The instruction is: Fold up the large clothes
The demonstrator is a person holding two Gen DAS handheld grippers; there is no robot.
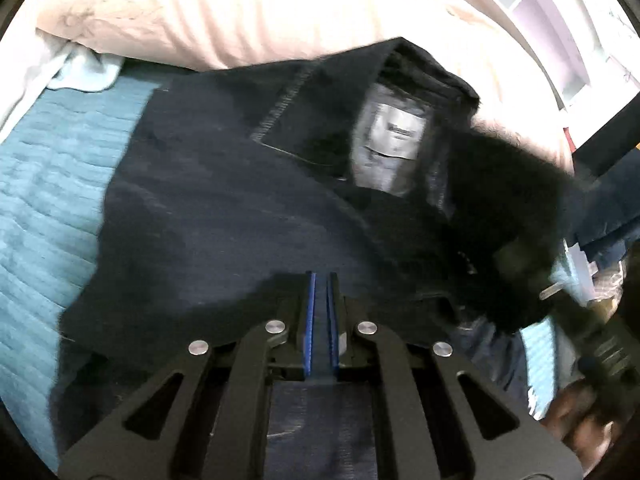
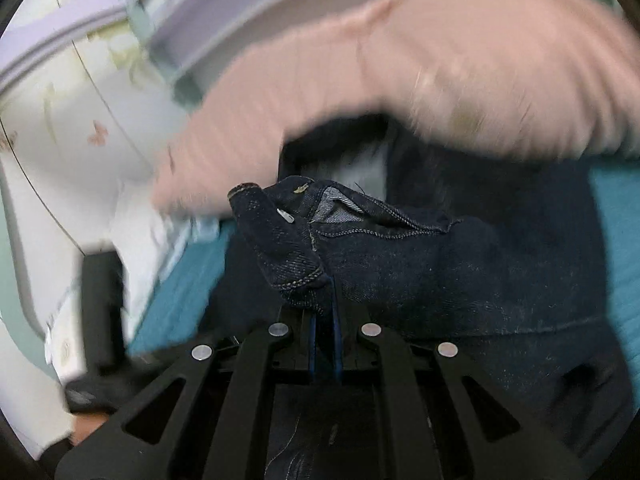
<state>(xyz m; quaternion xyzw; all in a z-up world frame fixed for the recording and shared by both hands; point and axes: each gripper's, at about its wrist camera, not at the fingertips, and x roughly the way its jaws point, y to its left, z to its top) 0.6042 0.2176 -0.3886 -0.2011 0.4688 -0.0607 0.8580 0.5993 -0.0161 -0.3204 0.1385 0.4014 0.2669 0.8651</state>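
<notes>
A: On the teal quilted bedspread (image 1: 48,200), what lies there?

B: A pair of dark indigo jeans (image 1: 208,200), spread across the middle of the left wrist view, reaching from about nine o'clock over to three. The denim is near black, with pale contrast stitching along a seam at about twelve o'clock.

A: And the light patch?

B: That is the grey inner pocket lining (image 1: 390,140), at about one o'clock; the waistband is turned back there, so the inside shows.

A: The left gripper (image 1: 322,280)?

B: At six o'clock, its blue-padded jaws nearly together with a narrow strip of denim pinched between them.

A: The right gripper (image 2: 325,292)?

B: Also drawn in tight, clamping a folded waistband corner of the jeans (image 2: 420,264), which bunches up above the fingertips toward twelve o'clock. A belt loop and tan thread show on it.

A: Behind the jeans?

B: A pink pillow (image 2: 440,68), blurred, from ten to two o'clock, touching the garment's far edge.
</notes>
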